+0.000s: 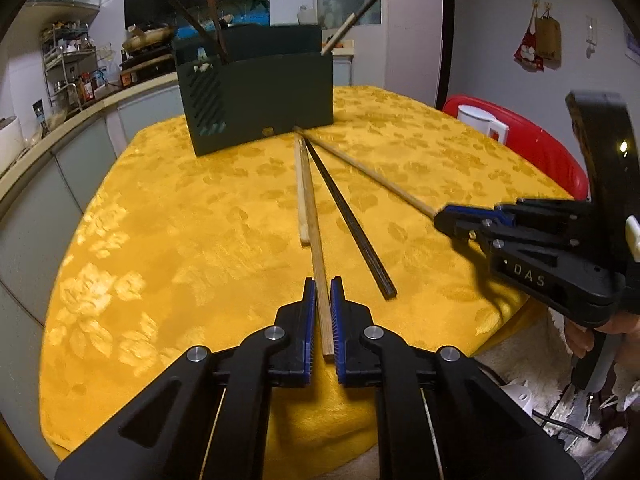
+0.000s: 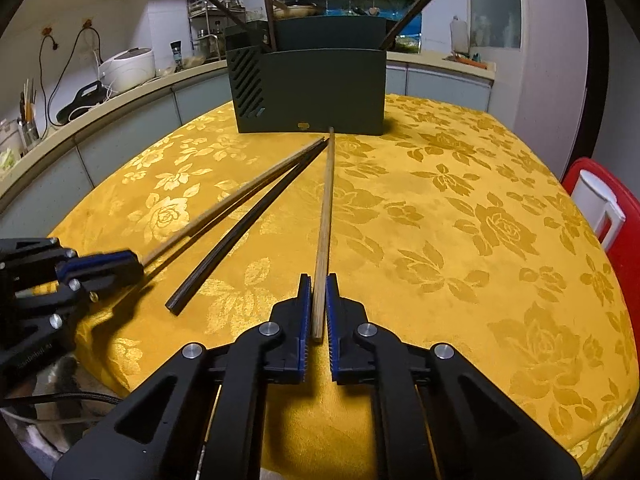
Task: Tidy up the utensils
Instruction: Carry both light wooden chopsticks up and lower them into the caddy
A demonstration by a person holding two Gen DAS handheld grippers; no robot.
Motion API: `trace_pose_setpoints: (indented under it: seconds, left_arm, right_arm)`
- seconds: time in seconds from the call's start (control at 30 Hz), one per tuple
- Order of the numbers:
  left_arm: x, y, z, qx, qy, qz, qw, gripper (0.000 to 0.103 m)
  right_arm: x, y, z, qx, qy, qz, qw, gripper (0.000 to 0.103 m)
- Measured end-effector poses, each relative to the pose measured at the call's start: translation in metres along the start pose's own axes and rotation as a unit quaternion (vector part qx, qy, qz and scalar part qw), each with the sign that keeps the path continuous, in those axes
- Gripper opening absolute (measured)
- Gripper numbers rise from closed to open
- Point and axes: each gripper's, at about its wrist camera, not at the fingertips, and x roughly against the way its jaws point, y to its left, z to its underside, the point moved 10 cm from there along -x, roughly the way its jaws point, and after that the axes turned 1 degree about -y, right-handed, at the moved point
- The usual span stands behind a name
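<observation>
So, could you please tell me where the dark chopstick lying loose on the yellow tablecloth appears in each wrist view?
Left wrist view: the dark chopstick lies just right of centre, right of the light chopstick in the left gripper.
Right wrist view: the dark chopstick lies left of centre, running diagonally, left of the right gripper.
Shared landmark: the dark green utensil holder just beyond its far tip.

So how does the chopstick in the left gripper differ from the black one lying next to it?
The chopstick in the left gripper is light wood; the black chopstick is dark. The wooden one is clamped at its near end between the pads; the black one lies free on the yellow tablecloth, gripped by nothing. Both point their far ends toward the green holder.
</observation>
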Motion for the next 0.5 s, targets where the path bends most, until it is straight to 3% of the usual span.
trace_pose_setpoints:
  seconds: [0.17,0.5]
  left_arm:
    - [0.031,0.016,-0.037,0.003,-0.05,-0.015,0.9986,0.006]
    - [0.09,0.042,-0.131,0.013,-0.165,-0.03,0.9858,0.006]
  right_arm:
    - [0.023,-0.011,-0.022,-0.008,-0.031,0.003,0.999,0.007]
    - [0.087,-0.045,-0.117,-0.024,-0.148,0.008,0.989,0.007]
